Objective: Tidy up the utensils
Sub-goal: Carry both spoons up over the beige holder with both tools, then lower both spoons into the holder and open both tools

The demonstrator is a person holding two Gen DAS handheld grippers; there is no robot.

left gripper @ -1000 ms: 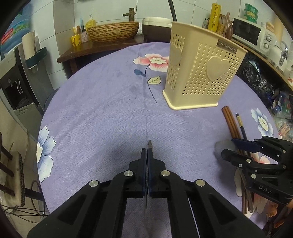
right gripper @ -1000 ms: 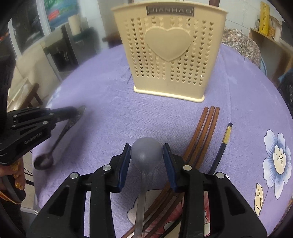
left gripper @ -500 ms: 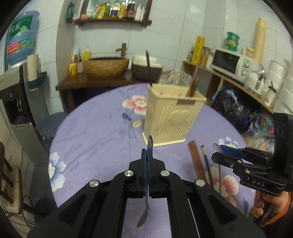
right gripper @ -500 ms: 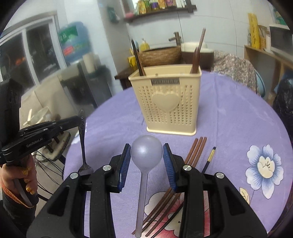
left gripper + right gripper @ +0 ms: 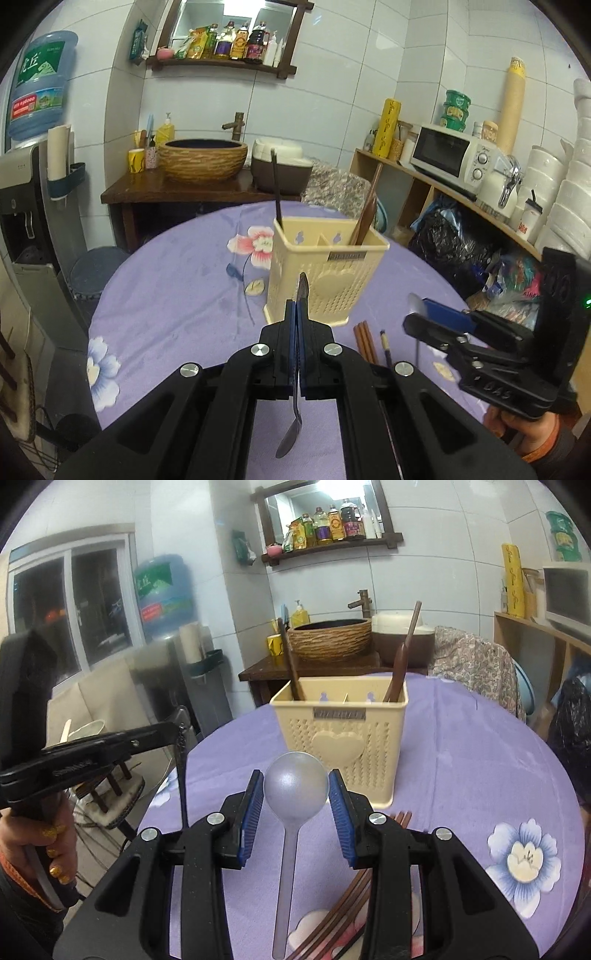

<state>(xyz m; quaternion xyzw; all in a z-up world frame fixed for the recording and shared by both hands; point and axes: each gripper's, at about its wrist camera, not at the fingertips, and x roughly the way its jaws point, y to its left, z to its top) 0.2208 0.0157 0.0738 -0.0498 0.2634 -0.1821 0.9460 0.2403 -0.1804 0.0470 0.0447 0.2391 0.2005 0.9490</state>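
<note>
In front of the cream perforated plastic caddy [image 5: 325,273], the left gripper [image 5: 298,314] pinches a slim metal spoon [image 5: 291,428] and the right gripper [image 5: 295,808] clamps a grey plastic ladle [image 5: 295,790].

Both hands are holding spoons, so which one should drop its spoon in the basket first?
Probably the left gripper: its thin metal spoon sits right in front of the basket. The right gripper holds its round spoon further back.
</note>
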